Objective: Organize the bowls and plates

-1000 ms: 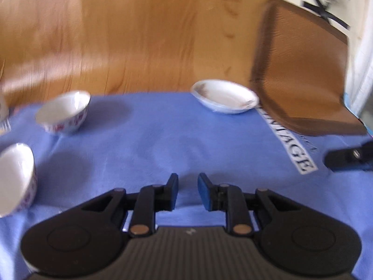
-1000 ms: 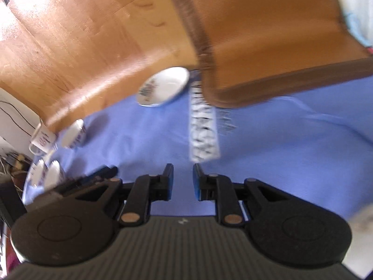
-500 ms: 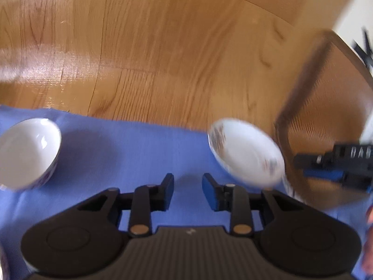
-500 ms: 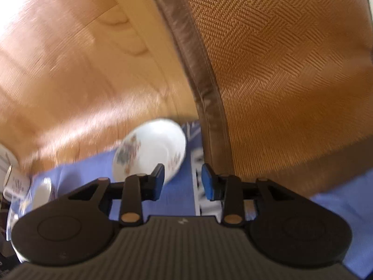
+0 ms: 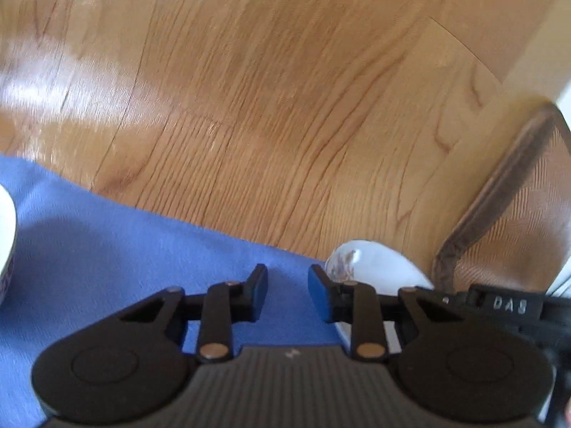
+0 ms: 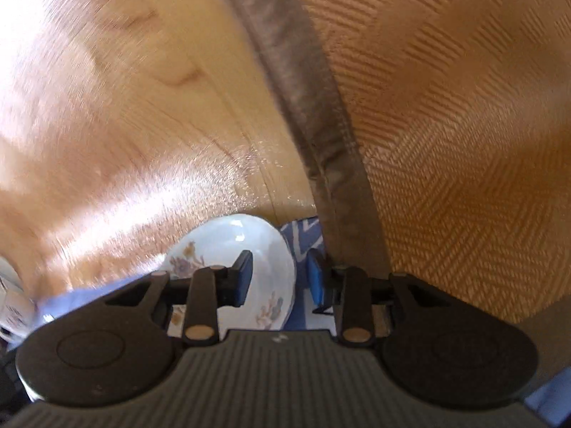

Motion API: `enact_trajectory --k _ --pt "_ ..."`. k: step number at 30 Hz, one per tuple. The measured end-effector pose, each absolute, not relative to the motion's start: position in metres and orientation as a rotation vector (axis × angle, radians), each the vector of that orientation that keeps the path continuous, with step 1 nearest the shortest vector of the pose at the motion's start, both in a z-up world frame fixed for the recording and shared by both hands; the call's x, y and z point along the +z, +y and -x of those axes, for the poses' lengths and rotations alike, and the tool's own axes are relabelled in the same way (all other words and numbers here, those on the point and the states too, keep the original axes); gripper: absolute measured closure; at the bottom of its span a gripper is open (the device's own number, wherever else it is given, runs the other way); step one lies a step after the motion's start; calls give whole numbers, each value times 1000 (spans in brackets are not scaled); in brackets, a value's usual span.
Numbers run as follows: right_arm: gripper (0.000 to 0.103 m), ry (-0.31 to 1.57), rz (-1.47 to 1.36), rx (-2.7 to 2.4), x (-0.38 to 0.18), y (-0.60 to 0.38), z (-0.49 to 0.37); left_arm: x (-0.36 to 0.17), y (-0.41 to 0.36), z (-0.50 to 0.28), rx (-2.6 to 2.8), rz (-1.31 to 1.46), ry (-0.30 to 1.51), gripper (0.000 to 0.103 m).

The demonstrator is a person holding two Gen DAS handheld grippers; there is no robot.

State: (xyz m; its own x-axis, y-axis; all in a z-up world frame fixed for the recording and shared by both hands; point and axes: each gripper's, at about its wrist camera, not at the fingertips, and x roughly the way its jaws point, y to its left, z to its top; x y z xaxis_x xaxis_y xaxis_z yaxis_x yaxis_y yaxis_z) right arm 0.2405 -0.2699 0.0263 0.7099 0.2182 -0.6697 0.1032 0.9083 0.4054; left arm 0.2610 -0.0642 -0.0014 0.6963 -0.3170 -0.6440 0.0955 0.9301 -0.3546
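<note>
A white plate with flower prints [image 6: 249, 246] lies at the far edge of the blue cloth [image 5: 107, 249], beside a chair. My right gripper [image 6: 279, 280] straddles the plate's right rim, one finger over the inside and one outside. Its jaws are closing and the pads stand off the rim. In the left wrist view the same plate [image 5: 374, 267] shows just right of my left gripper [image 5: 287, 292]. That gripper hangs low over the bare cloth, its jaws closing on nothing. A white bowl [image 5: 5, 242] peeks in at the left edge.
A brown woven chair seat [image 6: 464, 125] with a dark border overhangs the cloth right of the plate, also seen as the chair [image 5: 517, 214]. Wooden floor [image 5: 285, 89] lies beyond the cloth's edge. A black casing lettered DAS [image 5: 506, 306] sits at right.
Both grippers have moved toward the plate at the cloth's far edge. The plate's rim now sits between the right fingers. The bowls have slid out to the left of the left view.
</note>
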Motion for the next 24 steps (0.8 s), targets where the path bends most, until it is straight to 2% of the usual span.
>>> enact_trajectory --k 3,8,10,12,16,19,24 --pt "72 738 -419 56 21 -266 -238 -1 -67 -259 -256 260 757 81" --pt "73 603 -362 23 8 -248 -222 -1 -40 -266 -321 429 775 81" --pt "74 597 -365 31 8 -250 -221 -1 -37 -266 -349 458 769 82" --pt "80 592 -424 38 6 -259 -218 1 -42 -264 -348 423 750 82" --pt "81 549 -463 55 8 -266 -206 4 -47 -262 -364 392 731 81" --pt "81 527 -373 40 12 -259 -198 6 -46 -261 -308 382 696 72" --pt "80 571 -366 33 9 -260 -207 -1 -46 -271 -361 427 774 72"
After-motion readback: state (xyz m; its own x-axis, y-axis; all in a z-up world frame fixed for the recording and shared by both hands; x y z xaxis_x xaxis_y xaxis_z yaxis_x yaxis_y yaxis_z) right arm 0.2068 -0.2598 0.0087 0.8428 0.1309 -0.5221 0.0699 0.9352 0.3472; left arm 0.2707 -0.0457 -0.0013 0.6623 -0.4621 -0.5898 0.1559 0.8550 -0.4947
